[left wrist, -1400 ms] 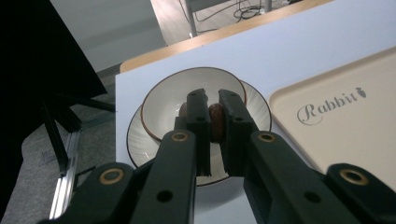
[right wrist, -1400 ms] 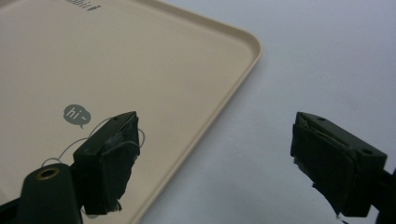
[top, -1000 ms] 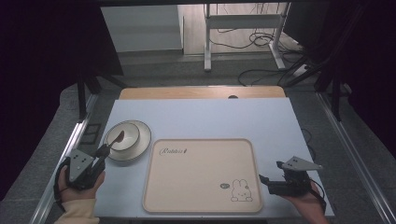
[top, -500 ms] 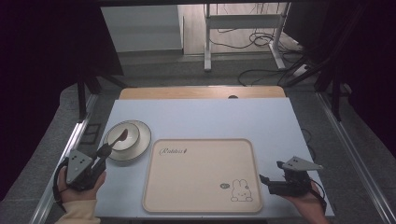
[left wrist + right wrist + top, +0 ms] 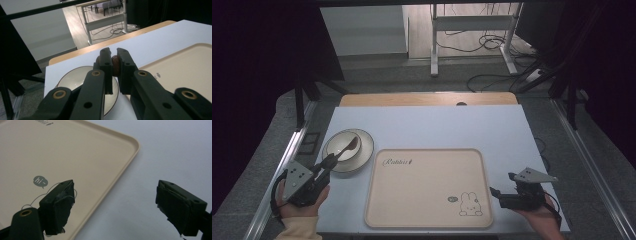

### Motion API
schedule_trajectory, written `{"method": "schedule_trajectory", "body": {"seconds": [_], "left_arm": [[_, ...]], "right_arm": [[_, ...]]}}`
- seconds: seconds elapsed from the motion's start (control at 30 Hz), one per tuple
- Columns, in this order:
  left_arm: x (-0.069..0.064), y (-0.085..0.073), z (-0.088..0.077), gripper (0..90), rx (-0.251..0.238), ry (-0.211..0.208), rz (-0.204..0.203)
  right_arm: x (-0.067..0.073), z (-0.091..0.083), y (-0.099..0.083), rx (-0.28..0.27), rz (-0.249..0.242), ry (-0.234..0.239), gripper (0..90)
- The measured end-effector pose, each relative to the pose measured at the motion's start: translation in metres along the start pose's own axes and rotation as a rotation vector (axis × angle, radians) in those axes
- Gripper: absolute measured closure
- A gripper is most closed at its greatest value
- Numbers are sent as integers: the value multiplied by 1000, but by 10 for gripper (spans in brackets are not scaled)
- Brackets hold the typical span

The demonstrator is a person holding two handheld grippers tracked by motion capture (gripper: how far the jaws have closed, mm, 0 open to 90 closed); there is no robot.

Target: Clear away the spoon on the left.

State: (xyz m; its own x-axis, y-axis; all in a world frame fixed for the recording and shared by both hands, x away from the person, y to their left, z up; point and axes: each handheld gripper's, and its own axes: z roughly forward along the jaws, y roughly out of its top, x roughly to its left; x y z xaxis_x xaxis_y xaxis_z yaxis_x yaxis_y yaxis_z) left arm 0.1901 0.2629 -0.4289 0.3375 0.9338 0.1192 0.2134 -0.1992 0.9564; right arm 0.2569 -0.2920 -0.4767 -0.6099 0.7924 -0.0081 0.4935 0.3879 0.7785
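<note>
The left gripper (image 5: 328, 163) is pinching the handle of a brown spoon (image 5: 348, 147), its jaws pressed together on it, while the spoon's bowl is lying inside the pale bowl (image 5: 361, 155) at the table's (image 5: 437, 127) left side, just beside the beige tray (image 5: 427, 195). In the left gripper view the spoon (image 5: 115, 65) is showing between the jaw tips, above the bowl (image 5: 68, 80). The right gripper (image 5: 504, 196) is hovering spread and empty over the tray's right edge (image 5: 105, 180), near the printed rabbit. Judged from this layout, the step in hand is lifting the spoon out – best done by raising it straight up until it clears the rim, keeping the pinch firm so the thin handle is not twisting, and holding the bowl undisturbed.
</note>
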Motion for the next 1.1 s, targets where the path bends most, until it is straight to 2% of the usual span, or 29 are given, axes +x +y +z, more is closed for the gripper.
{"method": "schedule_trajectory", "body": {"seconds": [0.23,0.4,0.87,1.1], "left_arm": [[-6,3,0,849,-8,-20,4],[-9,3,1,849,-10,-49,-11],[-23,6,5,849,-11,-97,11],[-30,5,9,849,-16,-135,4]], "right_arm": [[0,0,0,-1,1,0,160],[0,0,0,-2,3,-1,160],[0,1,0,1,1,1,160],[0,1,0,4,0,2,160]]}}
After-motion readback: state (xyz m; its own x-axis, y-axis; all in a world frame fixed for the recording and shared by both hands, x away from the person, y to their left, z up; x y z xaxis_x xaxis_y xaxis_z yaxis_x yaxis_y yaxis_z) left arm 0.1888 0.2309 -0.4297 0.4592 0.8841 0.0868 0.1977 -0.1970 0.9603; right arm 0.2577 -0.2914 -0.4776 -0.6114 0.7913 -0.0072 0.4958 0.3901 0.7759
